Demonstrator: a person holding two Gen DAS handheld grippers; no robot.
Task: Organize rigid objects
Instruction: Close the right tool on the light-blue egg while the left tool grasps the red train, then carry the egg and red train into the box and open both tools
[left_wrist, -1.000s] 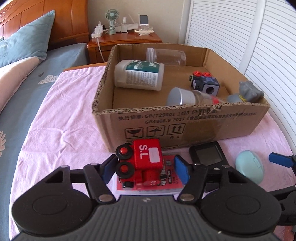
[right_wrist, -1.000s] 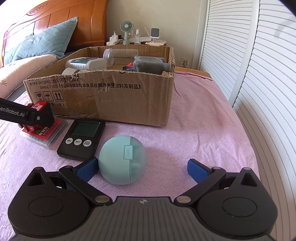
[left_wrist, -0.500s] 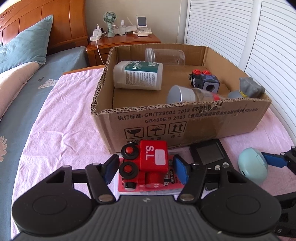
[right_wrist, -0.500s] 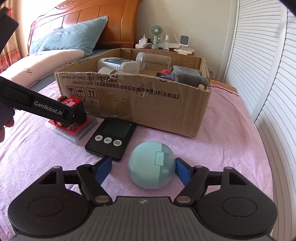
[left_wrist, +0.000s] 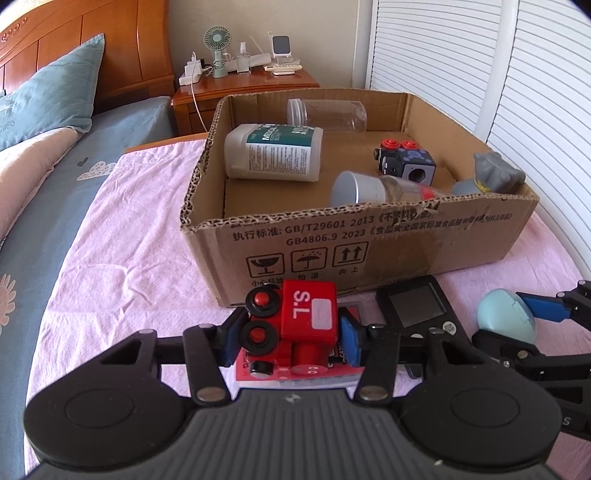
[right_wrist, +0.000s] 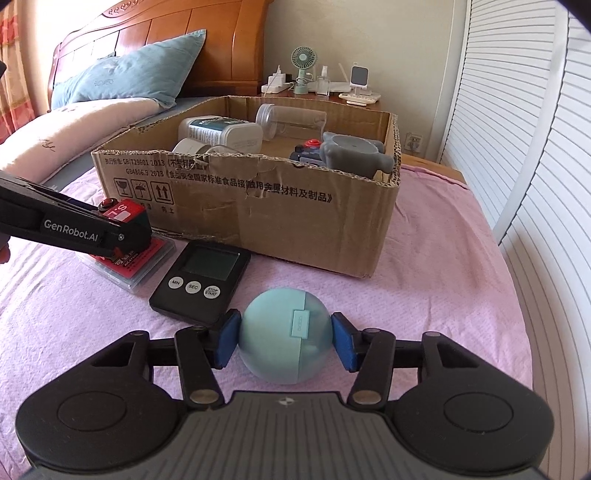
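My left gripper (left_wrist: 290, 338) is shut on a red toy train (left_wrist: 295, 325) marked "S.L", held just above a red card pack (left_wrist: 295, 378) on the pink bedspread. My right gripper (right_wrist: 284, 341) is shut on a round pale blue case (right_wrist: 284, 341); the case also shows in the left wrist view (left_wrist: 504, 319). A black digital timer (right_wrist: 201, 277) lies between the two, in front of an open cardboard box (left_wrist: 369, 236). The box holds a white bottle (left_wrist: 275, 157), a clear jar (left_wrist: 328, 114), a silver-capped bottle (left_wrist: 373, 190), a black cube toy (left_wrist: 404, 162) and a grey figure (left_wrist: 491, 175).
A wooden nightstand (left_wrist: 243, 86) with a small fan and chargers stands behind the box. A blue pillow (right_wrist: 129, 75) and a wooden headboard (right_wrist: 229, 48) are at the left. White louvred doors (right_wrist: 535, 129) run along the right side of the bed.
My right gripper moved in around the blue case and closed on it. My left gripper closed on the red train and raised it slightly.
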